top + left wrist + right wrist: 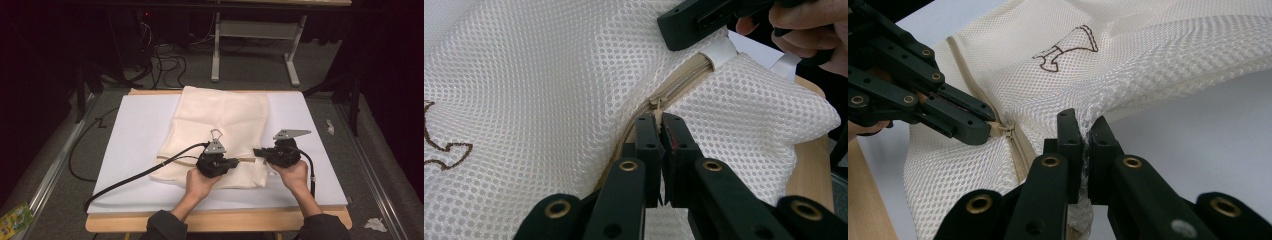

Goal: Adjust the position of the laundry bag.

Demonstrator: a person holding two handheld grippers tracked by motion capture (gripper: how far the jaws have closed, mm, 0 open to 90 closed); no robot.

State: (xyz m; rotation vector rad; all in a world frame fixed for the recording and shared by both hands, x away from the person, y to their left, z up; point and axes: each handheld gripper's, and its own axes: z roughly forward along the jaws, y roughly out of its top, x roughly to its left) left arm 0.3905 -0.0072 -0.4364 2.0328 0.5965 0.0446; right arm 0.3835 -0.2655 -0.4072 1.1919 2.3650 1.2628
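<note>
A cream mesh bag (220,117) with a beige zipper (684,80) lies on a white board (135,145). In the left gripper view, my left gripper (660,122) is shut on the zipper pull (657,106), partway along the zipper. The same gripper (983,130) comes in from the left in the right gripper view, at the pull (1007,131). My right gripper (1085,125) is shut on a bunched fold of mesh at the bag's edge, close to the zipper's end. In the high view the left gripper (235,162) and right gripper (257,151) nearly meet at the bag's near right corner.
The board rests on a wooden table (225,220). A brown printed mark (1068,47) is on the bag. Cables (165,62) and a desk frame (255,45) are on the floor behind. Crumpled paper (375,224) and a green packet (15,217) lie beside the table.
</note>
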